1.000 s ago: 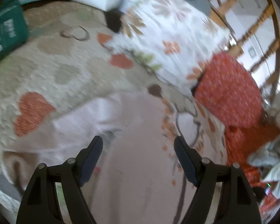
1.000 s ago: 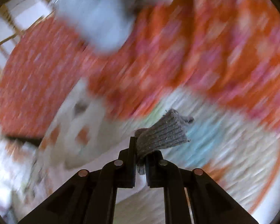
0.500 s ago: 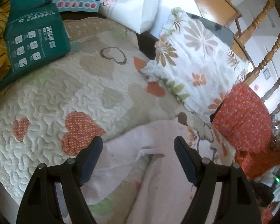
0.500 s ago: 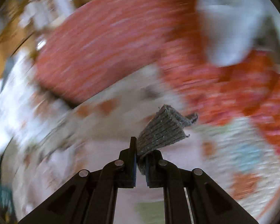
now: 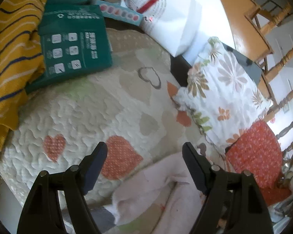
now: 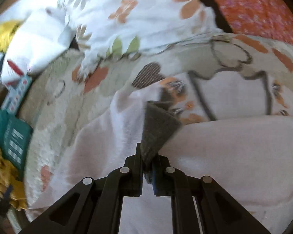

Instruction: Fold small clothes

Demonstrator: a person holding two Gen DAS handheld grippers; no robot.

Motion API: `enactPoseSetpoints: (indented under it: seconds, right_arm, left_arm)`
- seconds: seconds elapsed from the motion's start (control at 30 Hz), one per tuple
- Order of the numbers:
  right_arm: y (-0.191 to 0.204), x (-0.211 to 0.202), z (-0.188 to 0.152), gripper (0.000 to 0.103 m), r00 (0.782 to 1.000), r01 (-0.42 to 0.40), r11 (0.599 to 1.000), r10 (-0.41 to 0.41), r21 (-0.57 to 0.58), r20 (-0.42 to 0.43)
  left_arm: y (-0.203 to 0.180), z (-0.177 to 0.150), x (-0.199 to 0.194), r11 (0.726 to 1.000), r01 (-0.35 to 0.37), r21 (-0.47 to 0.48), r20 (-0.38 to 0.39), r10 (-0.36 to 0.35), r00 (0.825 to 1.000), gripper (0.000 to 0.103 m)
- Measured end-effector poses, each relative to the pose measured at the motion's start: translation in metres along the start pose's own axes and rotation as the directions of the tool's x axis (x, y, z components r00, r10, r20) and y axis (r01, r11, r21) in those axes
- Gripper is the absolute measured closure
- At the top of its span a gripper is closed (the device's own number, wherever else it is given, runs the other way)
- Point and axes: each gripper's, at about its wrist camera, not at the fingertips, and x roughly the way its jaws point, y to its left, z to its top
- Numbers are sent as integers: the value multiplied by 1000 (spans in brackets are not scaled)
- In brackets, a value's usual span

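Observation:
A pale pink garment (image 5: 166, 193) lies spread on a quilted bedspread with heart patches (image 5: 99, 113); it also shows in the right wrist view (image 6: 234, 156). My left gripper (image 5: 144, 156) is open and empty, above the garment's upper edge. My right gripper (image 6: 147, 161) is shut on a grey ribbed cuff (image 6: 158, 128) of the garment and holds it above the pink fabric.
A green box (image 5: 72, 44) and a yellow striped cloth (image 5: 11, 48) lie at the left. A floral pillow (image 5: 220, 89) and a red dotted cushion (image 5: 254, 156) lie at the right. A white bag (image 5: 166, 15) is behind. Wooden chairs (image 5: 279, 44) stand beyond.
The left gripper has pulled back from the pink garment and stayed open. The right gripper has swung left over the garment, still holding the grey cuff.

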Motion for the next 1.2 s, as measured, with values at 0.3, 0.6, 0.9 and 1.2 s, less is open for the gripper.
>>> enactPoseSetpoints:
  seconds: [0.3, 0.6, 0.9, 1.2]
  right_arm:
    - [26, 16, 6, 86, 983, -163, 986, 161, -18, -90]
    - [126, -35, -63, 56, 947, -316, 870, 266, -378, -180]
    - [217, -55, -170, 52, 923, -383, 623, 277, -682, -265]
    - [225, -15, -164, 95, 914, -397, 740, 264, -543, -308]
  left_arm:
    - [23, 10, -9, 996, -36, -80, 30, 39, 999, 25]
    - [77, 36, -69, 934, -271, -233, 232, 324, 917, 25]
    - [121, 42, -96, 890, -284, -356, 264, 388, 883, 25]
    - [132, 39, -102, 869, -272, -412, 275, 404, 873, 25]
